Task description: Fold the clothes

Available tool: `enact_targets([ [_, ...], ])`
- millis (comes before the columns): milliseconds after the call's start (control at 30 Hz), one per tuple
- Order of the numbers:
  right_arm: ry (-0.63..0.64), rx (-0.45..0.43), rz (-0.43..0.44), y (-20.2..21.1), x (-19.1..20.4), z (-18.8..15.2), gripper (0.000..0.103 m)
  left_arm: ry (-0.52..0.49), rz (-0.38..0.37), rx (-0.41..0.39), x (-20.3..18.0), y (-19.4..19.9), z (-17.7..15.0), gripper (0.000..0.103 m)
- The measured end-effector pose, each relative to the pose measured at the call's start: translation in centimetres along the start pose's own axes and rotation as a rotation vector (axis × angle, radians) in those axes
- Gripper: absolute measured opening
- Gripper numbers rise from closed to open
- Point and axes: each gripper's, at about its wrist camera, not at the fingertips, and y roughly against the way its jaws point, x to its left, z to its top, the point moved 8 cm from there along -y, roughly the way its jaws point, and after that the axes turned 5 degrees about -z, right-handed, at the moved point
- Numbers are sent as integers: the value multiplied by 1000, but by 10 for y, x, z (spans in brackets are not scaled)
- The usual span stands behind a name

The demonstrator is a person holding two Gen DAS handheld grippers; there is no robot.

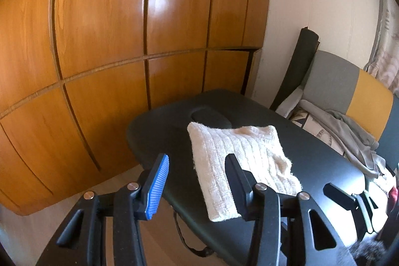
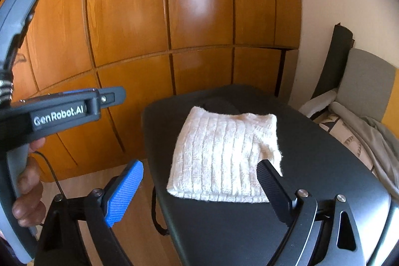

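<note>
A cream ribbed knit garment (image 1: 237,161) lies folded into a thick square on the black padded table (image 1: 311,156). My left gripper (image 1: 197,166) hovers open above the table's near left edge, with nothing between its fingers. In the right wrist view the same folded garment (image 2: 224,156) rests on the table (image 2: 311,141), and my right gripper (image 2: 202,176) is open just short of its near edge, apart from it. The left gripper's body, held by a hand (image 2: 27,191), shows at the left of that view.
Tall wooden wardrobe doors (image 1: 112,41) stand behind and left of the table. To the right sits a couch (image 1: 349,84) with a heap of grey and patterned clothes (image 1: 349,131). A rolled black mat (image 1: 299,66) leans against the white wall. Wooden floor shows below the table's left edge.
</note>
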Motion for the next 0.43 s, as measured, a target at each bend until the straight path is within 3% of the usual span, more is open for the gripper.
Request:
enact_targets([
  [433, -29, 27, -10, -5, -8, -14, 94, 3, 26, -23, 3, -6, -2, 43],
])
